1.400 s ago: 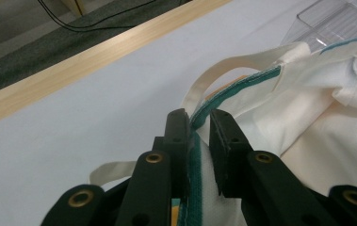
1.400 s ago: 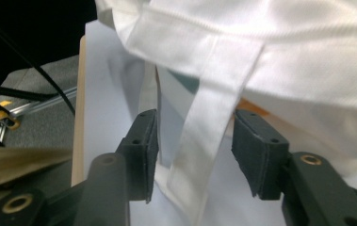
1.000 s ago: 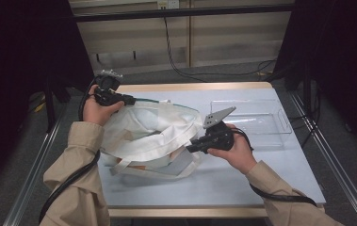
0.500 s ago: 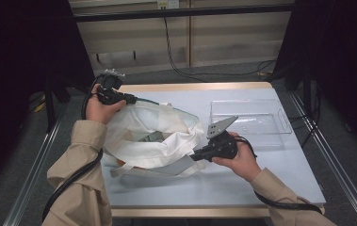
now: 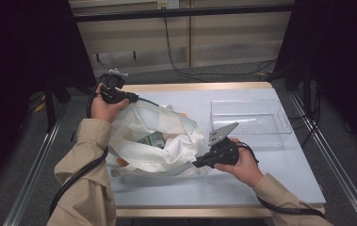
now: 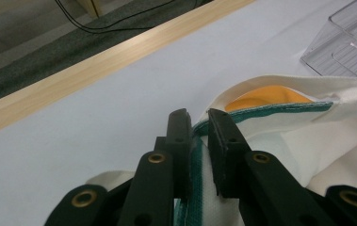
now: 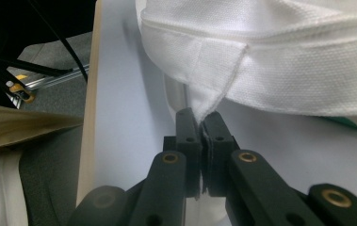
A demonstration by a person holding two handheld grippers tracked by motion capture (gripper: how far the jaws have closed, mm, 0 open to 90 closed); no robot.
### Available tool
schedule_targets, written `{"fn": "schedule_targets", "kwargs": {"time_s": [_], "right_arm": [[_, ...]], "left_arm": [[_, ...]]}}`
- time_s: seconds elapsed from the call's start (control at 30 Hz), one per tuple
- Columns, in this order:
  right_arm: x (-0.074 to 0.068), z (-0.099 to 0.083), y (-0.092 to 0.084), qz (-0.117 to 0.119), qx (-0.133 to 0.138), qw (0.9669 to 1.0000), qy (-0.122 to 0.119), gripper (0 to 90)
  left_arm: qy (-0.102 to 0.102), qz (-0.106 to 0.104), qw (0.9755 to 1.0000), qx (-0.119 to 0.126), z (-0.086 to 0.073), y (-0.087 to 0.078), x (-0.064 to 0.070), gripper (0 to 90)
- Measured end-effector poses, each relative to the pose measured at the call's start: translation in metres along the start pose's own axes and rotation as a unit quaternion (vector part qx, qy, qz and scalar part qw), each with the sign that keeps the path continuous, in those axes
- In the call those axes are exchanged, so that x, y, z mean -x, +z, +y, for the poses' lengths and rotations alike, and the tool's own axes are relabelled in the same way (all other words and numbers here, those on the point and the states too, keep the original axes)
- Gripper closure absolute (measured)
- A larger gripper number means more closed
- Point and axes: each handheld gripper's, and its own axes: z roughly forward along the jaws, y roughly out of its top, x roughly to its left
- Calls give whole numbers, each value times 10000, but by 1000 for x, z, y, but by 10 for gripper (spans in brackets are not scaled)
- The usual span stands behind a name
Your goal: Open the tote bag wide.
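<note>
High view showed the left hand-held gripper (image 5: 136, 99) at ten o'clock on the worktop (image 5: 261, 183), its jaws clamped on the green-trimmed rim of a white cloth bag (image 5: 152, 141); the left gripper view had that rim (image 6: 196, 155) pinched between the black jaws, with orange lining (image 6: 265, 98) beyond at one o'clock. The bag lay open at the worktop's middle, toward nine o'clock, a green item (image 5: 153, 139) inside. The right hand-held gripper (image 5: 196, 164) at five o'clock of the bag gripped a fold of its white fabric (image 7: 204, 101). A clear plastic tray (image 5: 254, 123) sat at two o'clock.
</note>
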Motion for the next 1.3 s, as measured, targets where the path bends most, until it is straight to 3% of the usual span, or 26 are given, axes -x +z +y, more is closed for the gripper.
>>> {"fn": "schedule_targets", "kwargs": {"time_s": [0.23, 0.37, 0.43, 0.6, 0.63, 0.73, 0.8, 0.83, 0.9, 1.0, 1.07, 1.1, 1.13, 1.17, 1.3], "right_arm": [[-2, -2, 2, 43, -89, 9999, -32, 872], [-3, -6, 6, 82, -196, 9998, -39, 874], [-2, -7, 5, 53, -179, 9998, -6, 873], [-2, -4, 1, 27, -86, 10000, 10, 873], [-2, -3, 1, 17, -97, 9999, 24, 873], [-2, -3, 1, -4, -52, 10000, 23, 872], [-1, -2, 1, -36, -45, 10000, 26, 873], [-1, -1, 0, -33, -3, 10000, 34, 872], [0, 1, -1, -39, 19, 10000, 23, 872], [1, 1, -2, -39, 32, 10000, 36, 872], [2, 2, -2, -28, 78, 10000, 55, 872], [3, 2, -2, -16, 90, 9999, 61, 872], [2, 3, -2, -27, 87, 9999, 78, 872], [2, 3, -2, -25, 97, 9999, 65, 872], [2, 5, -3, -36, 126, 9999, 41, 872]], "left_arm": [[66, 107, 9999, -22, -1, 2, -2, 815], [-54, 83, 9999, 35, -2, 4, -2, 816], [-102, 0, 9999, 7, -2, 5, -1, 815], [12, -166, 9998, -98, -3, 1, -1, 794], [-39, -217, 9998, 6, -4, 0, 0, 775], [62, -344, 9993, -122, -5, -2, 3, 673], [7, -379, 9992, -116, -6, -1, 5, 641], [80, -362, 9992, -174, -8, -2, 7, 547], [7, -394, 9991, -144, -11, -3, 6, 468], [-90, -502, 9986, -125, -17, -8, 3, 426], [3, -547, 9983, -199, -19, -11, 1, 404], [-88, -537, 9983, -214, -20, -12, 1, 388], [-88, -537, 9983, -214, -20, -12, 1, 372], [43, -506, 9984, -250, -20, -17, 0, 363], [-17, -506, 9984, -266, -20, -18, 1, 321]]}}
